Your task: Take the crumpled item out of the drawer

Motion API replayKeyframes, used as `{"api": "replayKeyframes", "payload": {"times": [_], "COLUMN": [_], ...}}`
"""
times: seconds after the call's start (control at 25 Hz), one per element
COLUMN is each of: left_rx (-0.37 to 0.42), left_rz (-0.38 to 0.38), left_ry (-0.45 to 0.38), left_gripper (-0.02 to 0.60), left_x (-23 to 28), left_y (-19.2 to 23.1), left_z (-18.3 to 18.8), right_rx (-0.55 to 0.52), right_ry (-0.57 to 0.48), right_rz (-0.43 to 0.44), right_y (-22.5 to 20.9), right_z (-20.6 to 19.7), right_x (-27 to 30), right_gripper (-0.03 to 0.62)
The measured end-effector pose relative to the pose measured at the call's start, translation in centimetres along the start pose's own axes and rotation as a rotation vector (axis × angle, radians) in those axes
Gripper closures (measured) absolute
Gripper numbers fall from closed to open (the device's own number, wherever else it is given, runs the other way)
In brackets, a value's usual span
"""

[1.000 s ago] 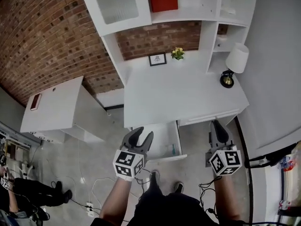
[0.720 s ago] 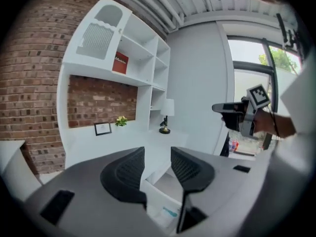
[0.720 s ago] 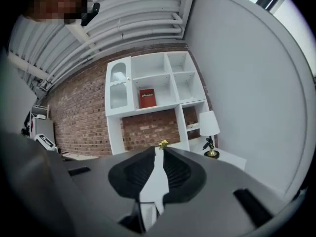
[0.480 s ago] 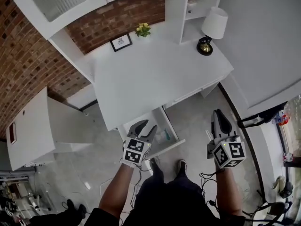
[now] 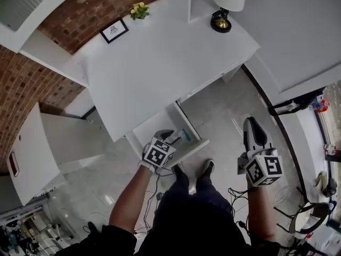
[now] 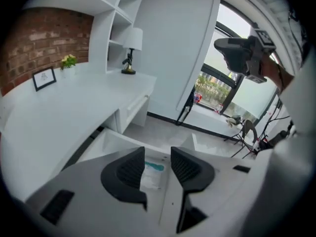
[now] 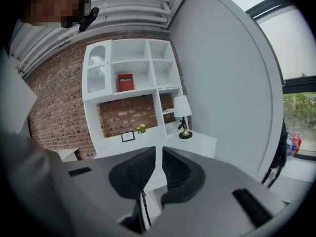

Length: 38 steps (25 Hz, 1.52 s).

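Note:
A white desk drawer [image 5: 157, 126] stands pulled out below the desktop [image 5: 160, 63]. In it lies the crumpled item [image 5: 185, 137], white with a teal patch. My left gripper [image 5: 171, 136] hangs over the drawer's front end, angled down and open. In the left gripper view the crumpled item [image 6: 152, 174] shows through the gap of the left gripper [image 6: 158, 164], below the pads and untouched. My right gripper [image 5: 251, 122] is off to the right over the floor. Its jaws have just been closing to a thin slit, and the right gripper [image 7: 159, 154] holds nothing.
On the desk stand a lamp [image 5: 224, 4], a small picture frame [image 5: 113, 30] and a yellow flower pot [image 5: 139, 9]. A low white cabinet [image 5: 37, 153] is at the left. My shoes [image 5: 206, 168] are just before the drawer. Cables lie on the floor [image 5: 234, 196].
The left gripper has dropped and tipped down over the open drawer. The right gripper has sunk a little at the right. The head view has swung downward.

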<state>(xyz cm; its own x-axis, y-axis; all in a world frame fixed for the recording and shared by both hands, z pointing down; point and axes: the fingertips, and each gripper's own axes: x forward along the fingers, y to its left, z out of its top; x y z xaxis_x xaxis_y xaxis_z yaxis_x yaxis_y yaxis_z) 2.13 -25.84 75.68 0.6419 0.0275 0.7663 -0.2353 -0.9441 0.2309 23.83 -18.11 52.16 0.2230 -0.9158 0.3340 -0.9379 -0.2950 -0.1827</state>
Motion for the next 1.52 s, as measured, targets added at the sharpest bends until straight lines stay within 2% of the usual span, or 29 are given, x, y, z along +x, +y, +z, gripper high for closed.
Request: {"api": "replayKeyframes", "payload": {"times": [0.12,0.28,0.72,1.0,1.2,1.52], "left_rx": [0.027,0.102,0.263,0.272,0.312,0.287], "left_rz": [-0.052,-0.106,-0.196,-0.201,-0.152,-0.062], "left_ry": [0.104,0.224,0.446,0.484,0.479,0.429], "left_gripper": [0.419,0.419,0.42,0.44,0.539,0.561], "left_x": [2.6,5.7,12.6,15.6,16.1,14.4], "left_y": [-1.1,-1.1,-0.5,-0.8,-0.5,-0.1], "left_z": [-3.1,-6.3,-13.6,-15.7,-16.0,-13.5], "right_rx": [0.021,0.034,0.097,0.234,0.239,0.228], "right_ry": [0.048,0.094,0.209,0.217,0.229,0.197], "right_rz": [-0.017,-0.029,-0.102,-0.144,-0.138,-0.103], "right_y": [-1.4,-2.8,-6.7,-9.5,-9.8,-9.9], "right_z": [-2.5,-4.8,-10.6,-12.2,-13.0,-11.4], "right_x": [-0.7,-0.5,-1.4,-2.3,-2.8,-2.8], "right_gripper": [0.556,0.559,0.565,0.569,0.571,0.574]}}
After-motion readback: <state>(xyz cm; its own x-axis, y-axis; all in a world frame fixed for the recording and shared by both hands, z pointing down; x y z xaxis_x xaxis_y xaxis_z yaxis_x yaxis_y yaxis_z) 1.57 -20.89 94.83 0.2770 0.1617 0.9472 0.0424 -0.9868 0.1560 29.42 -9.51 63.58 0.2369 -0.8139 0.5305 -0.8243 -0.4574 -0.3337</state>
